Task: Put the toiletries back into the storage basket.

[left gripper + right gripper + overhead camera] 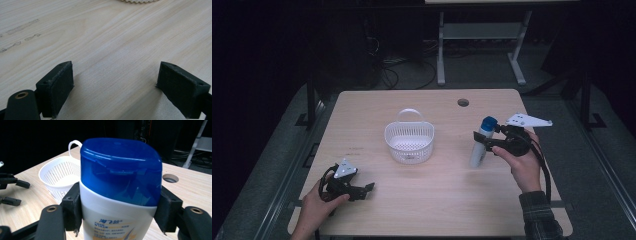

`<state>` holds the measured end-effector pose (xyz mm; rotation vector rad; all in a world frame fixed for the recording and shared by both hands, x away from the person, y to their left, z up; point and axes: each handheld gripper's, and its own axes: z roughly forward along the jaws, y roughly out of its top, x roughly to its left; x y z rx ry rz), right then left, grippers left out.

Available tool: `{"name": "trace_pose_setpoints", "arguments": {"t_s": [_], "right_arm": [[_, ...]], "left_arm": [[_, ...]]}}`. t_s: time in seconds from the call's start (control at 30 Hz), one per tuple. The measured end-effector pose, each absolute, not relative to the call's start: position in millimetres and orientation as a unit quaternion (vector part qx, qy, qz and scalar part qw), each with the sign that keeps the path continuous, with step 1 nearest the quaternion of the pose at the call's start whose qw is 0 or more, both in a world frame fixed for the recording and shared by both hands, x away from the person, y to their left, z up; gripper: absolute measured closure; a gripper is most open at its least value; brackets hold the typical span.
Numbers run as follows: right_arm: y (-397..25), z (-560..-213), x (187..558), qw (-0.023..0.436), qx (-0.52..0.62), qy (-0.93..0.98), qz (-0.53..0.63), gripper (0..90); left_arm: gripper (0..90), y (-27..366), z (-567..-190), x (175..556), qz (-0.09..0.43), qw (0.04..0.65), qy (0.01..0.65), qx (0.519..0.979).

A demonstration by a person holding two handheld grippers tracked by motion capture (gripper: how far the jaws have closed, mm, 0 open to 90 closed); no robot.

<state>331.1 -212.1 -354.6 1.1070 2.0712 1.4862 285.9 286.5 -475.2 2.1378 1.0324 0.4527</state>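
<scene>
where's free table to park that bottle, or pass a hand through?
Bare wood between the white basket and the bottle held by the right claw. The front strip between the open left claw and the right hand is bare too, as is the back edge behind the basket up to the cable hole. No crowded spot.

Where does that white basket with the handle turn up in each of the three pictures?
High view: the white basket stands mid-table, between the two grippers.
Left gripper view: a scalloped white edge at the top, likely its base.
Right gripper view: left of centre, behind the blue-capped bottle.
Shared landmark: the light wooden table.
</scene>
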Motion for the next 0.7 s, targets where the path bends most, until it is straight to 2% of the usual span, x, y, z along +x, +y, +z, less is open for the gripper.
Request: {"name": "trace_pose_setpoints", "arguments": {"t_s": [0.7], "right_arm": [[-176.5, -336.5, 343.4, 0.179, 0.357, 0.746, 0.533, 34.7]], "left_arm": [[12.8, 286.4, -475.1, 285.8, 0.175, 0.355, 0.400, 0.827]]}}
